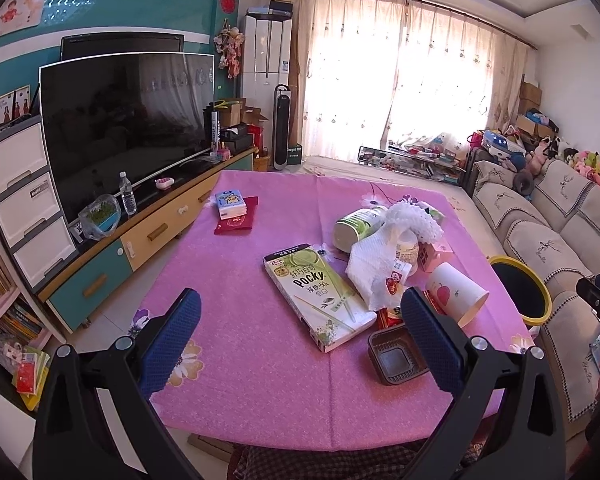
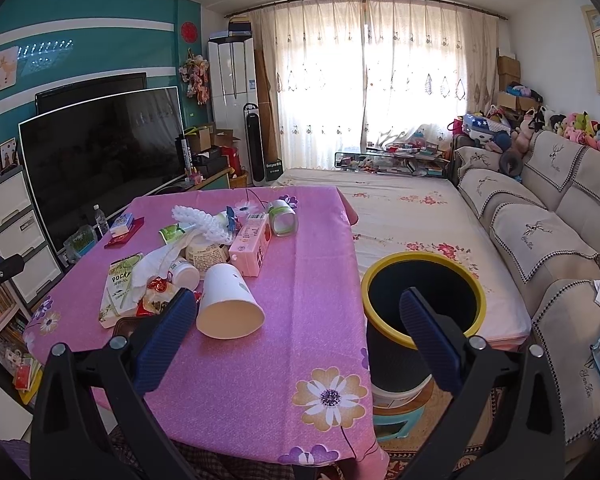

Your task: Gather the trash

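Trash lies on the pink tablecloth: a green Pocky box, a crumpled white tissue, a tipped paper cup, a black plastic tray, a green-white cup and a pink carton. The yellow-rimmed black bin stands right of the table; it also shows in the left wrist view. My left gripper is open and empty above the table's near part. My right gripper is open and empty, between the paper cup and the bin.
A tissue pack on a red booklet lies at the table's far left. A TV on a low cabinet stands left. A sofa runs along the right, with a covered bed beyond the bin.
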### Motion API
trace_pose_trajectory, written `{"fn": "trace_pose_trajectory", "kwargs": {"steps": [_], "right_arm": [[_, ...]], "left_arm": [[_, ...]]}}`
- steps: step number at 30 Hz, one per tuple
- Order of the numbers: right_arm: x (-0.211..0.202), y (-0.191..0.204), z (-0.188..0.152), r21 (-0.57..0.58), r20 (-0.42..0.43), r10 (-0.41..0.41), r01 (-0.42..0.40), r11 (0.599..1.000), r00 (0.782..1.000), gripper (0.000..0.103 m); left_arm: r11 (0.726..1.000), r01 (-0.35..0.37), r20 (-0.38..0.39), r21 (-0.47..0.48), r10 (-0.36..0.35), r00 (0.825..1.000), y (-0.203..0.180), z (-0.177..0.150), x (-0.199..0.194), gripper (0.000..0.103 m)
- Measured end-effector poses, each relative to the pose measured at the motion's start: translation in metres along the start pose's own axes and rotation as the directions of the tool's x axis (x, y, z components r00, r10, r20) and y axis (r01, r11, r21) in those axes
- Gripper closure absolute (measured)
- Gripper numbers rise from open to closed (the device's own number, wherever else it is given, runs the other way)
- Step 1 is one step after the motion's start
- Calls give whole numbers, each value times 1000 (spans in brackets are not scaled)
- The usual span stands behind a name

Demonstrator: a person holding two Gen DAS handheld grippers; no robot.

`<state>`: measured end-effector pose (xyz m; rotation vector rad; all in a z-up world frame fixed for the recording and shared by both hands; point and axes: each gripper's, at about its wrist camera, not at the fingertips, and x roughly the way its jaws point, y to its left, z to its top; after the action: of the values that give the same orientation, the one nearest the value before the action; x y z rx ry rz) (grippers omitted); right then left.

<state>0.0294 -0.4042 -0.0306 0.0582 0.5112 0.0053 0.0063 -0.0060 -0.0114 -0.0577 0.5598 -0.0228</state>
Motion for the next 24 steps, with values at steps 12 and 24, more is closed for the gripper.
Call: {"fn": "trace_pose_trajectory", "kwargs": {"steps": [12,24], "right_arm": [[0,0,-1,1,-1,1,-1,1000,1000,6],[1,0,-1,3,-2,1,-1,1000,1000,6]], "left_arm": [[1000,3,-5,-2,-3,1000,1,-1,1,5],[1000,4,-12,-2,-4,1000,0,-4,5,5]]}}
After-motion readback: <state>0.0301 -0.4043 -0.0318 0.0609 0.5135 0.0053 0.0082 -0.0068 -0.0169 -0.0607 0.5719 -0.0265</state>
